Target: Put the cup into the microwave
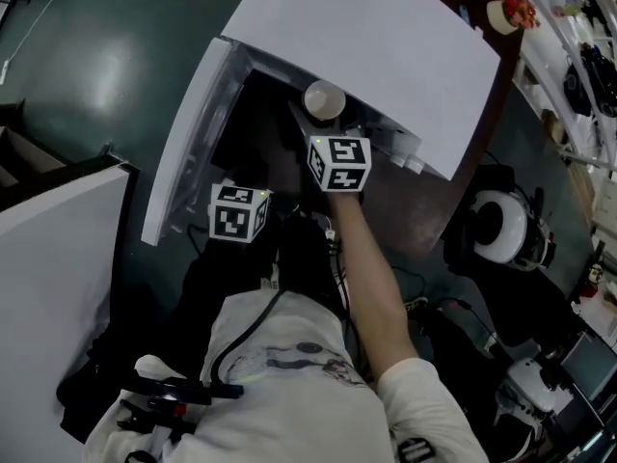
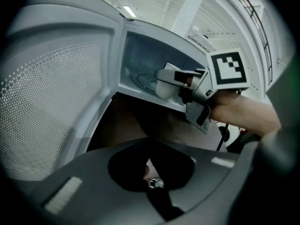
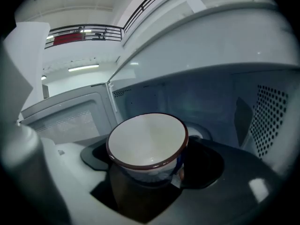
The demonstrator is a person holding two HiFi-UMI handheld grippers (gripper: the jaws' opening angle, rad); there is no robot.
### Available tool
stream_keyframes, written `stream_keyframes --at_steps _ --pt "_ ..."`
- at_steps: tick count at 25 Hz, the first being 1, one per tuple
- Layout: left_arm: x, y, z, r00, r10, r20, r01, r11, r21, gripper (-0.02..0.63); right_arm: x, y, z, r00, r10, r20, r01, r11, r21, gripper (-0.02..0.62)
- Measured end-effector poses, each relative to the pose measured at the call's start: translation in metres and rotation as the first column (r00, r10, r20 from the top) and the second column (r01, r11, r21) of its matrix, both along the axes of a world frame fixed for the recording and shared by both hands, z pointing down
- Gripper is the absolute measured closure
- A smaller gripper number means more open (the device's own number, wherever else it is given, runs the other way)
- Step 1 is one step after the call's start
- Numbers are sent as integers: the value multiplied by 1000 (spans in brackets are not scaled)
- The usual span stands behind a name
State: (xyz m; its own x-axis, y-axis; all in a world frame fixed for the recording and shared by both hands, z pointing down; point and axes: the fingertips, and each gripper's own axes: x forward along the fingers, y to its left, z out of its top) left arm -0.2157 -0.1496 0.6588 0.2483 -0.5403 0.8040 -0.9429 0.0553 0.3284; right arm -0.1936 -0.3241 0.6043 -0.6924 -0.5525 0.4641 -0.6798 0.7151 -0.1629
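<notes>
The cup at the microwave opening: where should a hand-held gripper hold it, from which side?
Grip the cup by its lower wall, under the flared rim, coming from the front of the microwave. It stands upright and narrows downward; the right hand-held gripper holds it so.

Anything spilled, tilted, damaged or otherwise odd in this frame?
Nothing stands out. The white cup with a dark red rim sits upright and empty in the right gripper, at the mouth of the white microwave, whose door stands wide open. No spill or damage shows.
</notes>
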Motion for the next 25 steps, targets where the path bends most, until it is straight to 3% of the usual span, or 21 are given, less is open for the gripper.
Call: stream_keyframes --at_steps 11,17,25 --pt "-8 9 5 1000 3 0 -3 1000 -27 606 -10 -70 3 987 155 52 -159 984 78 175" --pt "-7 12 6 1000 3 -7 -3 999 -33 606 2 -86 13 971 239 34 -241 967 87 175" --pt "-5 15 7 1000 10 -6 -10 999 -33 606 7 -92 15 962 265 64 -269 960 77 172"
